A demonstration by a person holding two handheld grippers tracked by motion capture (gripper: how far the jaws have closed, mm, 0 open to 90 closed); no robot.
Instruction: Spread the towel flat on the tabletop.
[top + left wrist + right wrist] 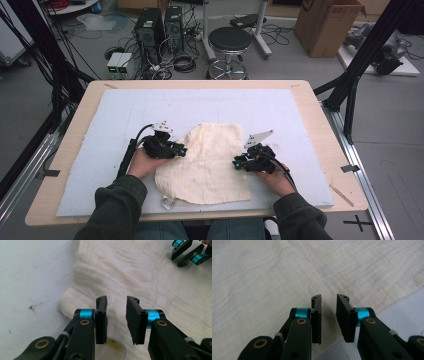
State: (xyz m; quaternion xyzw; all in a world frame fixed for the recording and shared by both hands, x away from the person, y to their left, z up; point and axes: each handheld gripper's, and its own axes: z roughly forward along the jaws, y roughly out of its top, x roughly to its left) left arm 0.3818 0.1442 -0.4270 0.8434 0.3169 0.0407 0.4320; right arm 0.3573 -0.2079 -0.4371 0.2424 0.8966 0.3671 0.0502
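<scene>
The cloth (207, 162) lies rumpled at the middle of the mat (100, 150), its near edge toward the person, a small loop tag poking out at its 7 o'clock corner. The left gripper (181, 150) sits at the cloth's 9 o'clock edge, the right gripper (237, 163) at its 3 o'clock edge, both pointing inward. In the left gripper view the jaws stand a little apart over the cloth's edge, nothing pinched between them; in the right gripper view the jaws are likewise slightly parted above the cloth where it meets the mat, holding nothing. The likely work is folding or spreading the cloth. The risk from here, as I judge it: the gaps are narrow and the fabric is soft and layered, so a closing jaw may catch only the top ply, or slide off the edge and grab nothing. Uneven pinches on the two sides would drag the cloth askew or bunch it further.
</scene>
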